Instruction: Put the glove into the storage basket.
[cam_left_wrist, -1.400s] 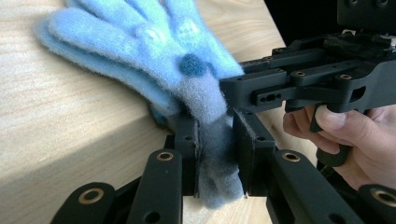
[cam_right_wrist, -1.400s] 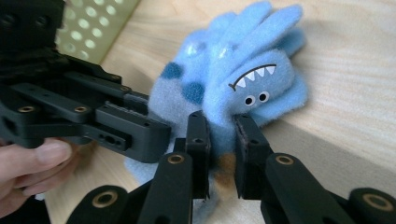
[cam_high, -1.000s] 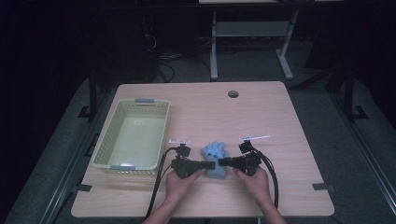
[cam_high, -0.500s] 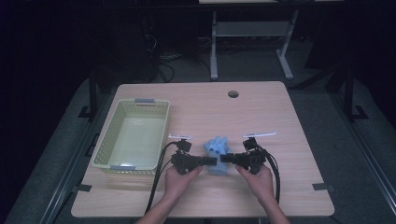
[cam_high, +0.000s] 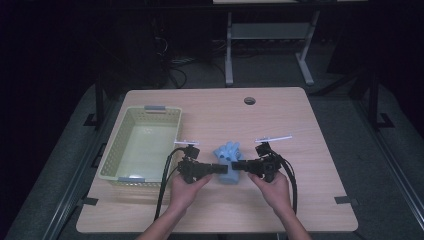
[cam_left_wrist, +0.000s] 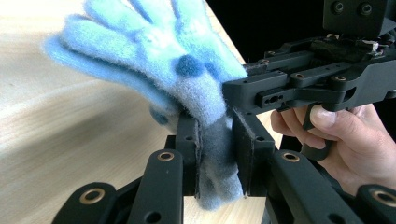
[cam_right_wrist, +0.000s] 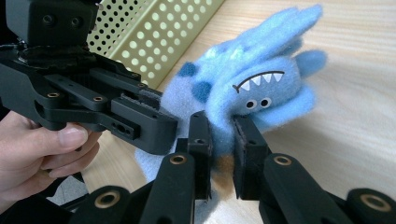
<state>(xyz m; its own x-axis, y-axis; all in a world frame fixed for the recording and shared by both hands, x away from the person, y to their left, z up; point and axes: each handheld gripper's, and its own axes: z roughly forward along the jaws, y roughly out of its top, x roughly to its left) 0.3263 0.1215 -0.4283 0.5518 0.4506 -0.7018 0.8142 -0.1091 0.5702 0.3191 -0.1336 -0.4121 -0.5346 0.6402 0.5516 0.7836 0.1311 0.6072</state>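
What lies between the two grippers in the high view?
A fuzzy blue glove spans the gap between the left gripper and right gripper. Both are clamped on its cuff end, as each gripper view shows.

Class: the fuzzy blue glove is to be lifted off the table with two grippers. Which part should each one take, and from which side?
Take the glove by its cuff end, the left gripper coming in from the left and the right gripper from the right, as now. The cuff is a thick, soft edge that the jaws can pinch, while the floppy fingers hang free.
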